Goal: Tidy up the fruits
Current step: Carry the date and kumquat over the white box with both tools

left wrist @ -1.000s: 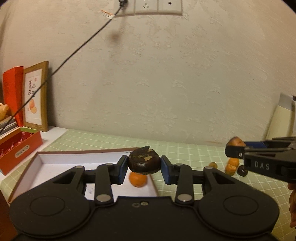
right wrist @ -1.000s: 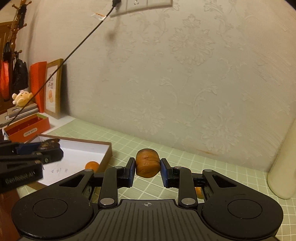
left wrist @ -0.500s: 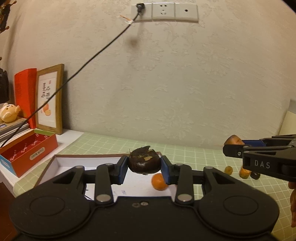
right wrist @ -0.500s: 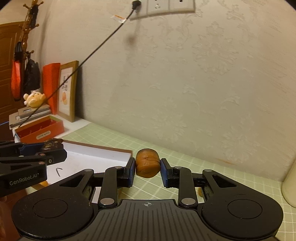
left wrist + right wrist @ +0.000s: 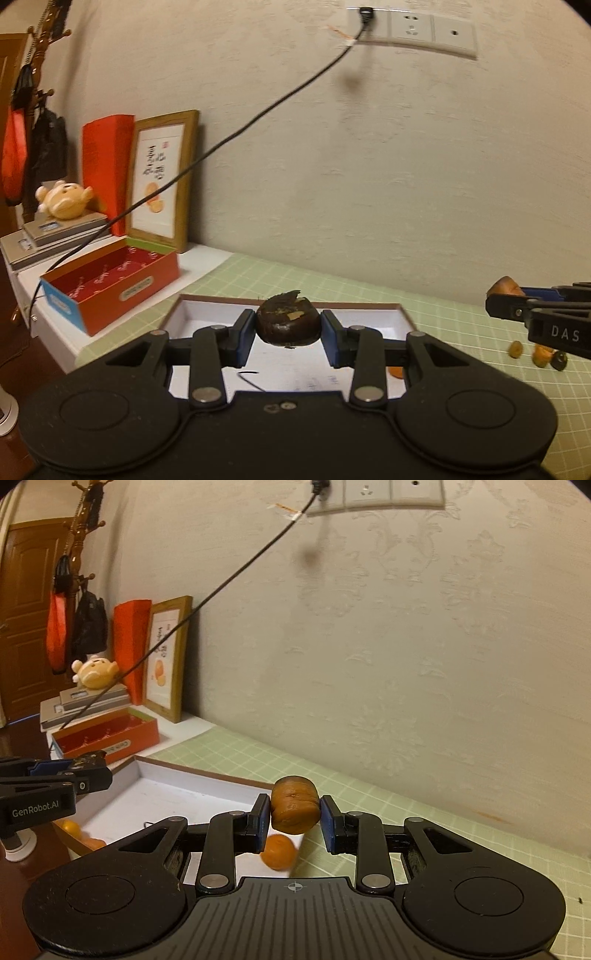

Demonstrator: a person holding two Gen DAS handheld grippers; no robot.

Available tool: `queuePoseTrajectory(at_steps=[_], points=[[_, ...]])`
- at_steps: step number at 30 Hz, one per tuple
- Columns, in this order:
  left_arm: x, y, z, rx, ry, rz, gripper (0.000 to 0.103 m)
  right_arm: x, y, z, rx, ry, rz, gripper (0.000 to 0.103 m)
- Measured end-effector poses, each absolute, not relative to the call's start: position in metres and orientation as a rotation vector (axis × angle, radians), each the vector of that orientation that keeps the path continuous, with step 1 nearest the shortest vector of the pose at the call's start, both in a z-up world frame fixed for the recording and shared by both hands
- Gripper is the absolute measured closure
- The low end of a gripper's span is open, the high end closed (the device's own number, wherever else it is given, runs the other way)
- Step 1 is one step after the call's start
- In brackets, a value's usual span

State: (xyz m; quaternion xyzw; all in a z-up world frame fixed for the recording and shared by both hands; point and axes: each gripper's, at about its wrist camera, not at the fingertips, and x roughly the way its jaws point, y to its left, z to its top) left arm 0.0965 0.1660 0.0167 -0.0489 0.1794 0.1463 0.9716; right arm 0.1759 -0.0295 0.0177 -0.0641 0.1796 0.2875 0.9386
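My left gripper (image 5: 288, 332) is shut on a dark brown, flattened fruit (image 5: 288, 325) and holds it above the shallow white box (image 5: 207, 314) with the brown rim. My right gripper (image 5: 291, 818) is shut on an orange-brown fruit (image 5: 294, 808), hanging over the box's right corner (image 5: 207, 777). A small orange (image 5: 277, 851) lies in the box just under the right fingers, seen as an orange sliver (image 5: 397, 372) in the left wrist view. More small fruits (image 5: 537, 354) lie loose on the green mat to the right. Each gripper shows in the other's view: right gripper (image 5: 496, 301), left gripper (image 5: 99, 773).
An open red box (image 5: 110, 284) stands left of the white box, on a white shelf. Behind it are a framed picture (image 5: 160, 181), a red envelope, stacked books with a plush toy (image 5: 62, 199), and a black cable (image 5: 236, 133) hanging from the wall socket. Two oranges (image 5: 79, 834) sit lower left.
Both grippers have swung left with their fruits still held. The white box has slid rightward in both views and the red box and shelf have come further into sight.
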Motion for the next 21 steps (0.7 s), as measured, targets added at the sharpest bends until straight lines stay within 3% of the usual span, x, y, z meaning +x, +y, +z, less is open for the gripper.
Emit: queuePoseTrajectory(at_steps=[21], points=[[0.114,0.232,0.019,-0.099,0.345,0.415,0.075,0.204,0.032,0.009,-0.164,0.363,0.667,0.074]])
